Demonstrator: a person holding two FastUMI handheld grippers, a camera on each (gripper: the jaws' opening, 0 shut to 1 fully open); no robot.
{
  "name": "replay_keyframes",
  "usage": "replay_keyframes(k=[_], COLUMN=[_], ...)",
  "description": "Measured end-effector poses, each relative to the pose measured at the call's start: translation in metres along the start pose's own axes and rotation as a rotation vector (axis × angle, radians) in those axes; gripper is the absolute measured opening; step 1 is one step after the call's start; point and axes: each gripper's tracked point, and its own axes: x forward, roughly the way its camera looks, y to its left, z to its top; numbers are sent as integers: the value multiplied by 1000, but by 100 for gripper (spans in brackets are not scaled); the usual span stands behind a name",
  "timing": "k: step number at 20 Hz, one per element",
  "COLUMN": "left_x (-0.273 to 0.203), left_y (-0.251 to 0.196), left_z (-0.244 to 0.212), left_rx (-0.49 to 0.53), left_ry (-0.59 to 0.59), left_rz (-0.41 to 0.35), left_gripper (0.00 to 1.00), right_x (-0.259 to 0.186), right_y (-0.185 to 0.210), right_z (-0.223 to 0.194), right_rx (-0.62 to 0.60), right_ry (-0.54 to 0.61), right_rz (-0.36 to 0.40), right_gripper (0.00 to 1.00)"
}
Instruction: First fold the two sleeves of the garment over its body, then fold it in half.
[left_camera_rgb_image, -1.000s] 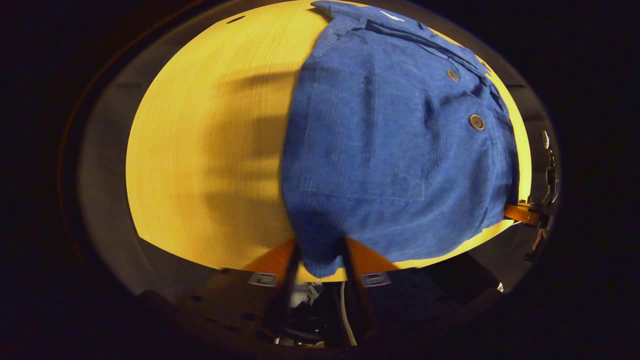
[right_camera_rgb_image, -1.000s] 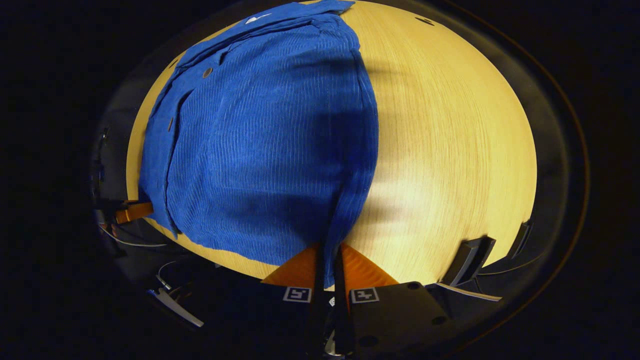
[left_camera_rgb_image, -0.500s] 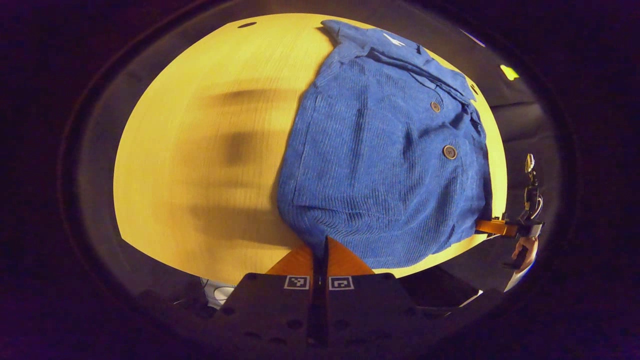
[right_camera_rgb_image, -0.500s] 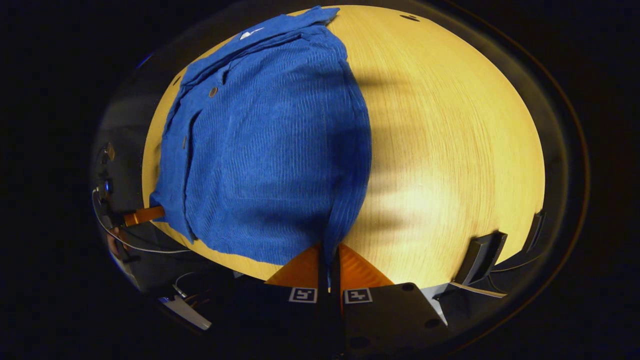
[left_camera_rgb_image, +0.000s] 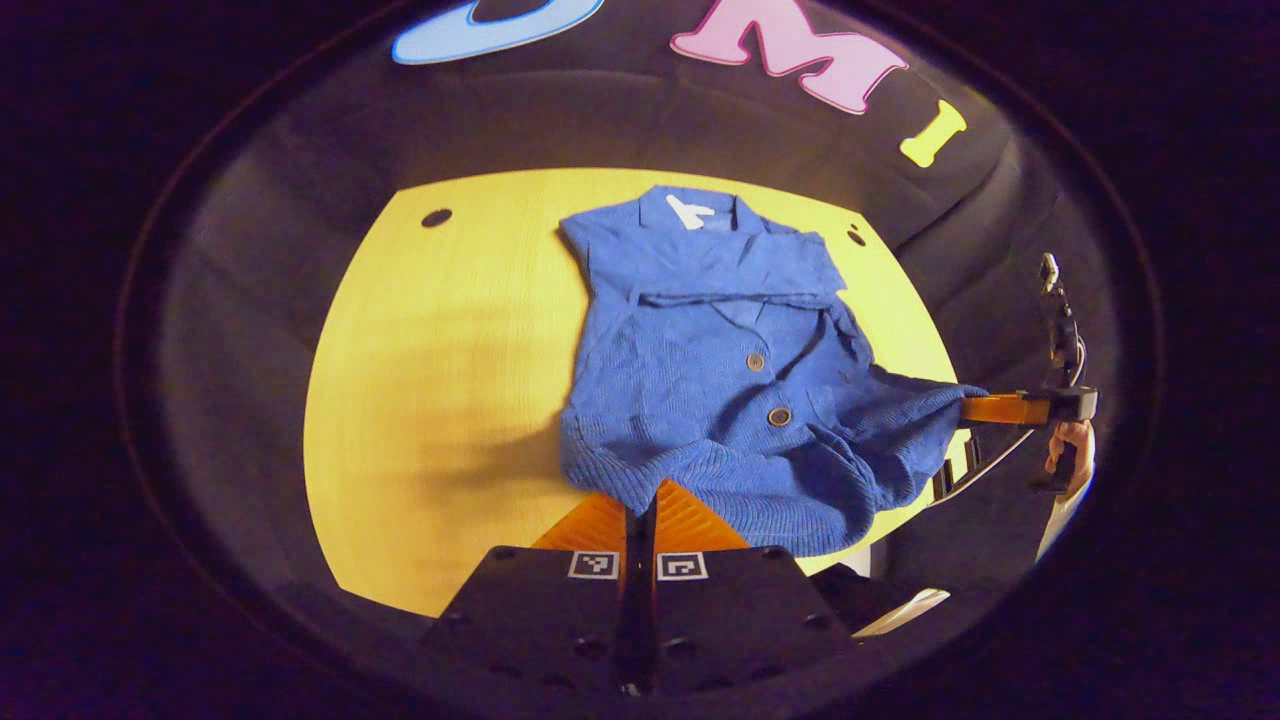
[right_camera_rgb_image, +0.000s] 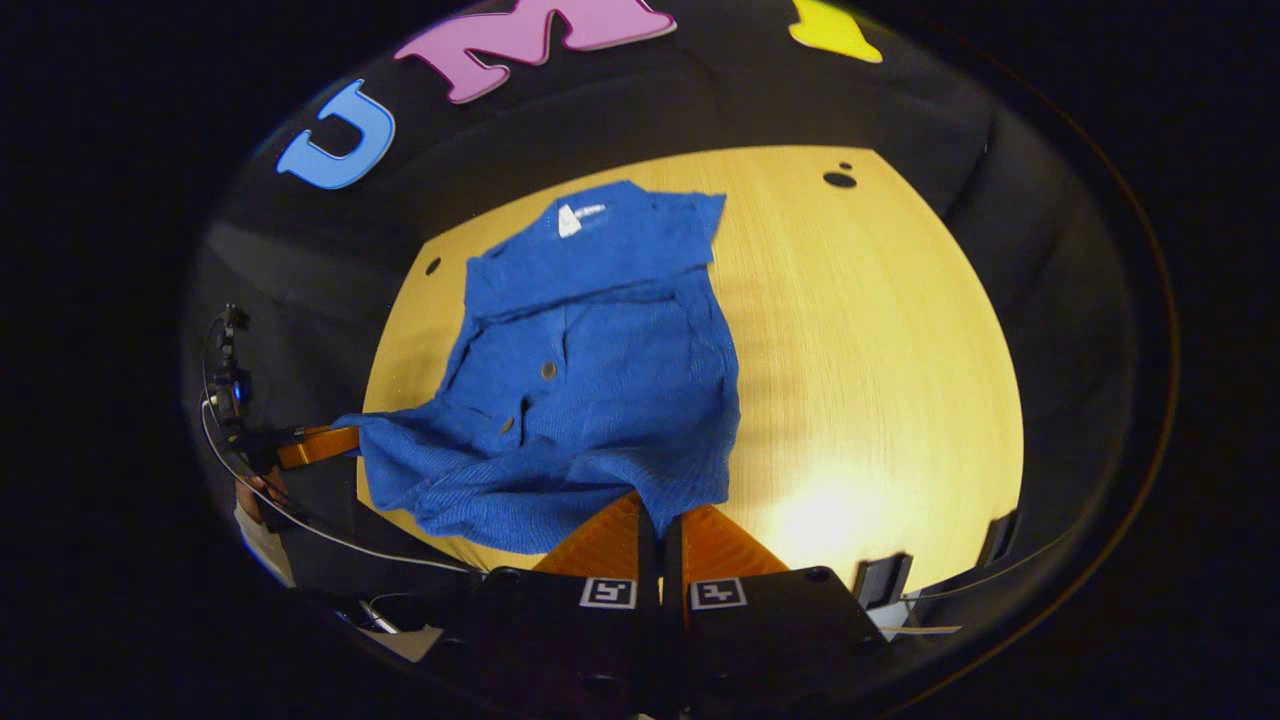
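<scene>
A blue corduroy garment (left_camera_rgb_image: 700, 380) with buttons lies on the yellow wooden table (left_camera_rgb_image: 420, 380), collar at the far end. Its near hem is lifted and stretched between both grippers. My left gripper (left_camera_rgb_image: 641, 492) is shut on the hem's left corner. My right gripper (left_camera_rgb_image: 985, 408), held by a hand (left_camera_rgb_image: 1070, 445), pinches the other corner at the right. In the right gripper view, the right gripper (right_camera_rgb_image: 660, 507) is shut on the garment (right_camera_rgb_image: 600, 390) at its hem corner. The left gripper (right_camera_rgb_image: 325, 445) holds the far corner at the left. No loose sleeve shows.
Small round holes (left_camera_rgb_image: 436, 217) (right_camera_rgb_image: 838, 179) mark the far table corners. Dark brackets (right_camera_rgb_image: 880, 580) stand at the near table edge on the right. The booth's black cloth wall (left_camera_rgb_image: 640, 120) rises behind the table. Bare wood (right_camera_rgb_image: 880, 380) lies right of the garment.
Both grippers have risen and drawn back, lifting the near hem off the table. The left gripper's fingers closed on the hem. The far wall has come into view.
</scene>
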Motion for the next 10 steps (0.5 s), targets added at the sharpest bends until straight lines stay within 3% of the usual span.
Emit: replay_keyframes(k=[5, 8, 10], left_x=[-9, 8, 36], left_y=[16, 33, 44], left_z=[117, 205, 242], left_rx=[-68, -69, -92], left_ry=[-172, -287, -297], left_rz=[-12, 35, 66], left_gripper=[0, 0, 0], right_x=[-1, 23, 53], right_y=[3, -2, -6], right_z=[122, 208, 251], right_rx=[-35, -99, -116], right_ry=[-176, -275, -311], right_rz=[-53, -99, -124], right_gripper=[5, 5, 5])
